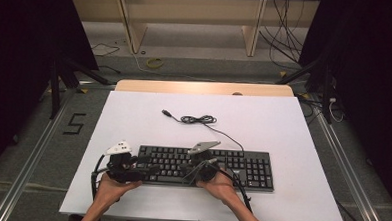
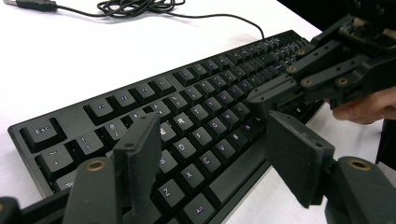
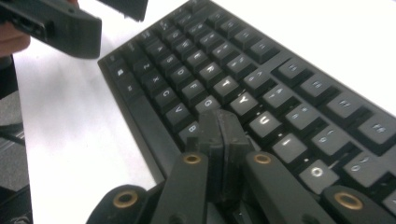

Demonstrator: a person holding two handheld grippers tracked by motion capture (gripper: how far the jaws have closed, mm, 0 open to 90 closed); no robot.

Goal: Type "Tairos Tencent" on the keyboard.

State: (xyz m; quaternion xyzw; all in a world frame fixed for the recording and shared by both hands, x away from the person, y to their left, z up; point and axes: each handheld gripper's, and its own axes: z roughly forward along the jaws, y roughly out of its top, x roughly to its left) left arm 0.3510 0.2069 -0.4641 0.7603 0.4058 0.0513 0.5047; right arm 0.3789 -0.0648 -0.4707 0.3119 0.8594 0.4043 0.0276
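Nearest the person, at the six o'clock edge of the white tabletop (image 1: 133,118), two forearms come in and each hand carries a gripper. The left gripper (image 1: 140,169) sits at the keyboard's nine o'clock end. Its own camera shows what the high view blurs: its jaws stand released, wide apart, with nothing between them, hanging over the letter keys near the bottom row. The right gripper (image 1: 194,166) is over the middle of the keyboard (image 1: 251,169). In the right gripper view its jaws are clenched flat against each other with nothing held between them, and their joined tip (image 3: 222,123) is down among the keys around G, H and B; whether it presses one I cannot tell.

The black keyboard lies lengthwise along the near half of the tabletop, number pad toward three o'clock. Legends such as Esc are readable from the left gripper view, which also shows the right gripper (image 2: 273,95) coming in from two o'clock.

Farther off, toward twelve o'clock, the keyboard's cable (image 1: 198,119) lies in a loose coil, its plug (image 1: 167,113) resting unplugged on the bare white surface.
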